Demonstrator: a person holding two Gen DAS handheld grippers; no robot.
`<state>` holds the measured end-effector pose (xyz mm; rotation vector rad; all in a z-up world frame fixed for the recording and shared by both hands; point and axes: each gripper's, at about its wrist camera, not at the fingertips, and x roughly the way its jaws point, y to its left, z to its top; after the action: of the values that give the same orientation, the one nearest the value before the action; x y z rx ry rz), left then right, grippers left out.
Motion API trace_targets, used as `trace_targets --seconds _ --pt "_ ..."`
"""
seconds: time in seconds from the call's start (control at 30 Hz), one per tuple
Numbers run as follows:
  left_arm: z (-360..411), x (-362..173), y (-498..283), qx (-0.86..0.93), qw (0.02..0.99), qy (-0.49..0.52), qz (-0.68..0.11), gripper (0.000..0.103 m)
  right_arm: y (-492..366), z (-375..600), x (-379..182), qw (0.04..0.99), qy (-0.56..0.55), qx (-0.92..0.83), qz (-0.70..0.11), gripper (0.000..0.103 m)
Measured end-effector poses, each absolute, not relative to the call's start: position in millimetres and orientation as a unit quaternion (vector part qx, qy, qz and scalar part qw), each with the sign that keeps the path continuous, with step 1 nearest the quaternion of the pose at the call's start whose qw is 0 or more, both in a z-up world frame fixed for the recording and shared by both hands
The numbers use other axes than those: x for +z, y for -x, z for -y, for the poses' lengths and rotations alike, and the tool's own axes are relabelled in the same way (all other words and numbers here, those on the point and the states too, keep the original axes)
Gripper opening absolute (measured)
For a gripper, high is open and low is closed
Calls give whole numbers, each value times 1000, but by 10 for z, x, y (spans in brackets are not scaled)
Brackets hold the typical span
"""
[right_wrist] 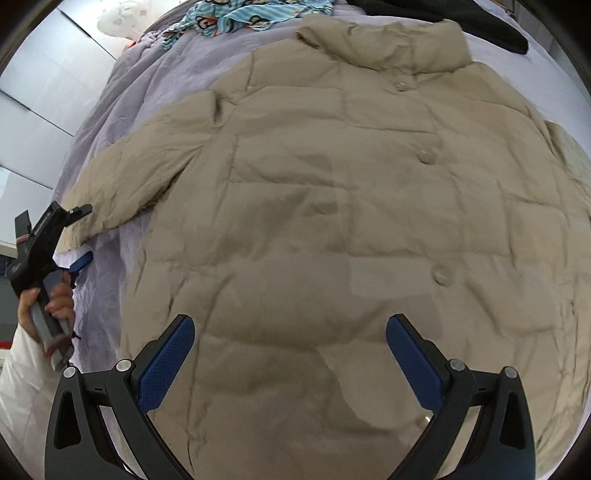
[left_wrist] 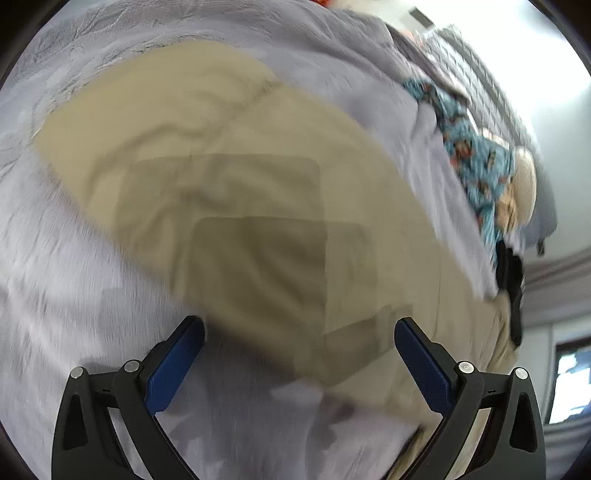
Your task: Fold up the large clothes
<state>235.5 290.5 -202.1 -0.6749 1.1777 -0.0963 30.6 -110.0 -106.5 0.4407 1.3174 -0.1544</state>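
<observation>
A beige quilted puffer jacket [right_wrist: 351, 206] lies spread flat, front up and buttoned, on a lavender bedspread [right_wrist: 110, 295]. Its collar is at the far end and one sleeve [right_wrist: 122, 181] stretches out to the left. My right gripper [right_wrist: 290, 328] is open and empty, hovering over the jacket's lower body. My left gripper [left_wrist: 299, 328] is open and empty above the sleeve [left_wrist: 184, 155]; this view is motion-blurred. In the right wrist view the left gripper [right_wrist: 83, 236] sits at the sleeve cuff, with its jaws either side of the cuff edge.
A light-blue patterned garment [right_wrist: 236, 16] and a black garment [right_wrist: 461, 22] lie beyond the collar. The patterned garment [left_wrist: 476, 162] and a cream item [left_wrist: 524, 184] lie at the right in the left wrist view. White walls surround the bed.
</observation>
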Motion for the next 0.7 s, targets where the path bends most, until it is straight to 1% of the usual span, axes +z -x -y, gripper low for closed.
trace_targets --seconds 0.17,0.2,0.23,0.27,0.3,0.33,0.37,0.5,0.53,0.57,0.6,0.63,0.7 --pt "-2857 -2040 -2773 -34 795 308 -521 103 -511 1025 -1104 778 -196 -62 -594 103" --pt "-2849 -2035 -2834 -29 799 306 -517 102 -582 1010 -1098 783 -197 -59 -587 103" --pt "-2864 -2003 -2872 -25 801 306 -514 96 -645 1004 -1092 787 -199 -56 -582 103" --pt "-2867 -1996 -2926 -22 803 305 -512 69 -705 992 -1083 790 -201 -52 -577 103" --pt "-2887 -1998 -2986 -38 799 309 -514 40 -810 980 -1071 794 -203 -47 -571 103" --pt "-2929 -1994 -2993 -57 794 318 -515 25 -878 970 -1055 797 -206 -44 -566 103" --pt "-2932 -1947 -3014 -71 791 325 -513 14 -1004 956 -1042 801 -211 -38 -558 103" --pt "-2820 -1533 -2990 -80 833 250 -487 11 -1330 927 -1029 808 -251 -22 -532 102" --pt "-2794 -1416 -2973 -88 840 239 -479 11 -1421 927 -1045 809 -270 -13 -523 95" --pt "-2774 -1312 -2949 -96 845 233 -472 11 -1493 912 -1058 808 -282 -7 -517 86" --pt "-2758 -1224 -2934 -103 849 228 -466 11 -1595 872 -1093 806 -294 -3 -513 55" --pt "-2721 -1085 -2917 -116 855 220 -456 11 -1690 839 -1152 801 -302 1 -517 28" --pt "-2639 -872 -2860 -134 865 203 -439 11 -1865 785 -1313 786 -331 22 -521 18"
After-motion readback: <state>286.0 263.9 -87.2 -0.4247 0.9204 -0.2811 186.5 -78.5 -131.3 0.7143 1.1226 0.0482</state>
